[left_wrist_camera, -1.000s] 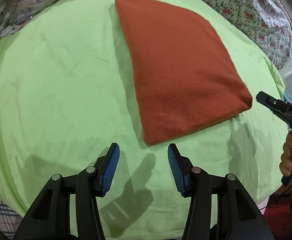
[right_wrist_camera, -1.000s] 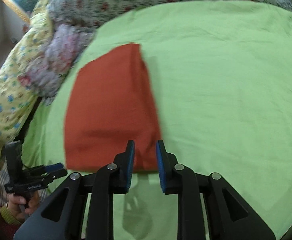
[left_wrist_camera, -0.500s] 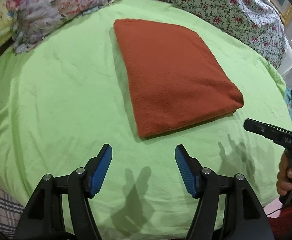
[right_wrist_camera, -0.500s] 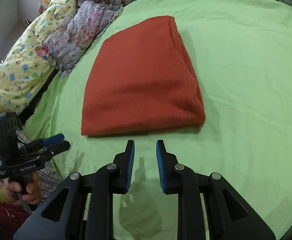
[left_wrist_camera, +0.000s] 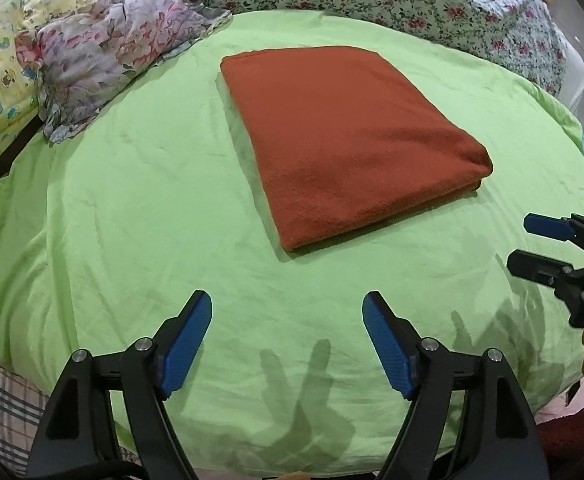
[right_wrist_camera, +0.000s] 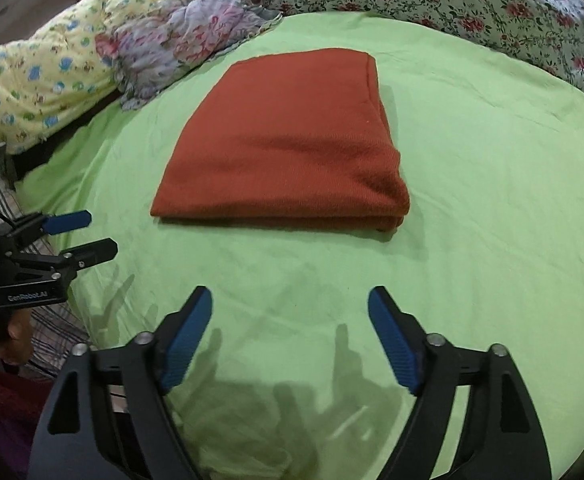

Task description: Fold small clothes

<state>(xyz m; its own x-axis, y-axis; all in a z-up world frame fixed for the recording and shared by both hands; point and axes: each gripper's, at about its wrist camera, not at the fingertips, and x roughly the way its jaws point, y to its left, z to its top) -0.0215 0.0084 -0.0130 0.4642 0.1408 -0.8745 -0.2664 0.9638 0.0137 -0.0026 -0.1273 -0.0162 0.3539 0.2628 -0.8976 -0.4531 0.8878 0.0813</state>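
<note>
Lime-green sheet (left_wrist_camera: 131, 208), softly creased, covers the bed, with floral quilts (left_wrist_camera: 432, 0) bunched behind. From the left wrist, the left gripper (left_wrist_camera: 287, 338) hangs over bare sheet, ribbed blue pads spreading, nothing between them; the rust-red folded garment (left_wrist_camera: 344, 136), a fuzzy flat rectangle, lies just beyond.

From the right wrist, the right gripper (right_wrist_camera: 289, 336) is likewise opening and empty, short of the garment's rounded fold. The left tool's body reads "GenRobot.AI" (right_wrist_camera: 27, 297).
</note>
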